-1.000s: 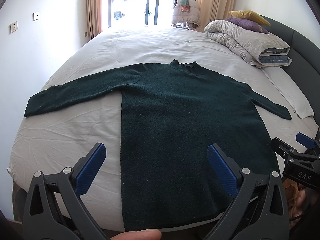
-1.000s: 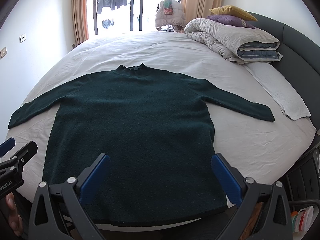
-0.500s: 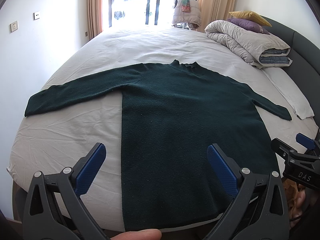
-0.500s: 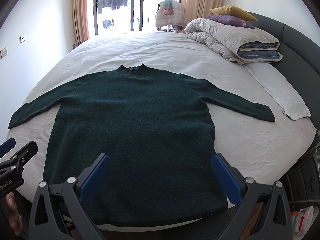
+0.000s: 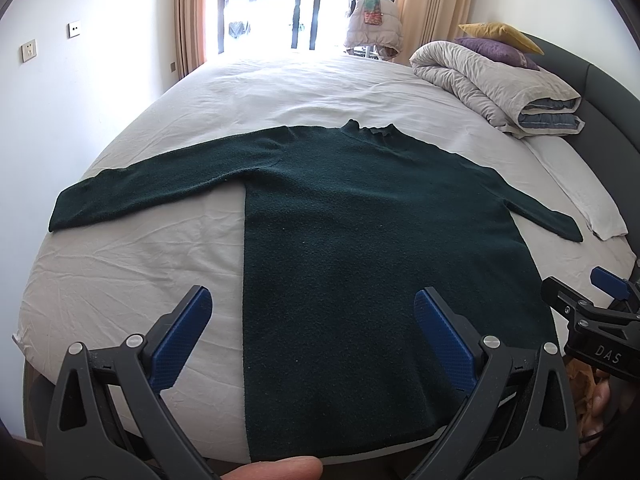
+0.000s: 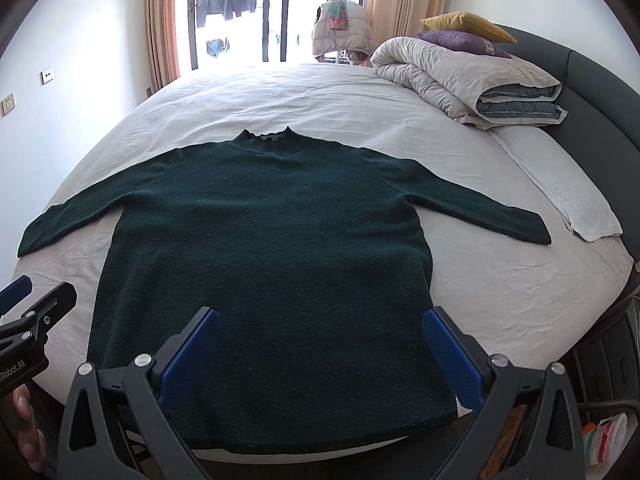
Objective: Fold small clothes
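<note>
A dark green long-sleeved sweater [image 5: 360,220] lies flat and spread out on the white bed sheet [image 5: 120,272], collar away from me, both sleeves stretched sideways. It also shows in the right wrist view [image 6: 272,248]. My left gripper [image 5: 312,332] is open and empty, held above the sweater's hem near its left side. My right gripper [image 6: 320,344] is open and empty, held above the hem near its right side. Each gripper shows at the edge of the other's view, the right one [image 5: 592,320] and the left one [image 6: 28,320].
A rolled grey duvet [image 6: 460,80] with a purple cushion [image 6: 460,40] and a yellow cushion [image 6: 464,22] lies at the back right. A white pillow [image 6: 568,196] lies along the dark headboard [image 6: 592,92]. A window and curtains stand behind the bed; a wall runs along the left.
</note>
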